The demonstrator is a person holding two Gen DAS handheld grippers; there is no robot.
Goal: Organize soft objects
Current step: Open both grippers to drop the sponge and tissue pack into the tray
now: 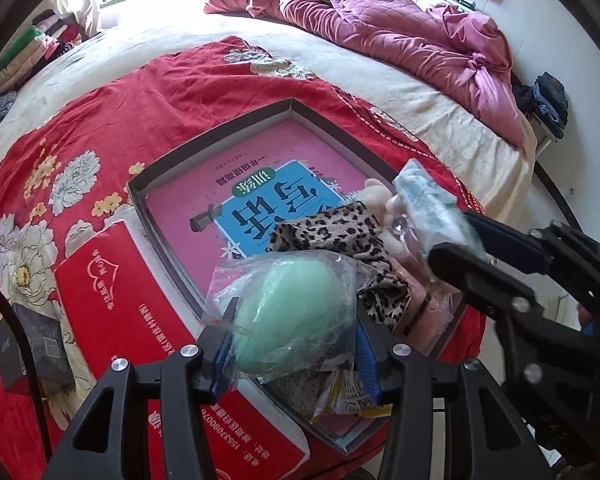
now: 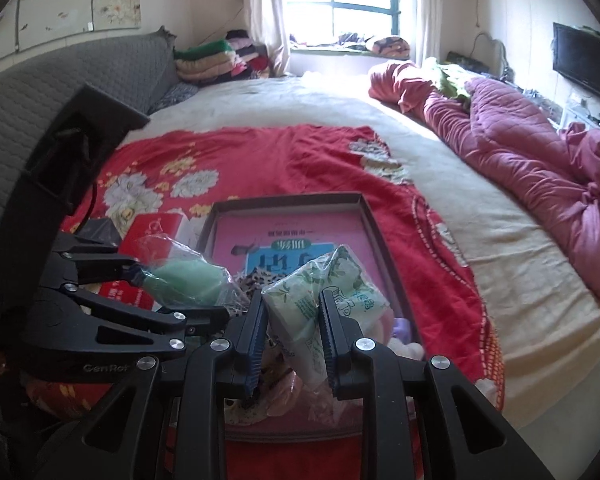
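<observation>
Left wrist view. Left gripper [image 1: 296, 344]: clamped on green sponge in clear bag [image 1: 288, 316], bag pinched between both blue pads, raised above near corner of shallow box [image 1: 168, 168]. Right gripper [image 1: 456, 236]: entering from right, closed on tissue pack [image 1: 424, 204], pack held over box's right side. Inside box: pink book [image 1: 256, 200] with blue panel, lying flat; leopard-print cloth [image 1: 340, 240] just behind sponge bag; pale plush item [image 1: 380, 204] beside tissue pack; yellow-edged packet [image 1: 348, 398] below left gripper's right finger. Beside box on left: red leaflet [image 1: 120, 304], dark small box [image 1: 40, 352]. All resting on red floral cover [image 1: 100, 120] over bed; pink quilt [image 1: 400, 32] bunched at far side.

Right wrist view. Right gripper [image 2: 294, 328]: shut on tissue pack [image 2: 324, 284], pack squeezed between fingers, sticking forward over near half of shallow box [image 2: 284, 200]. Left gripper [image 2: 172, 288]: at left, gripping green sponge in clear bag [image 2: 180, 276], level with tissue pack and just beside it. Leopard-print cloth [image 2: 256, 280] visible between the two held items.
</observation>
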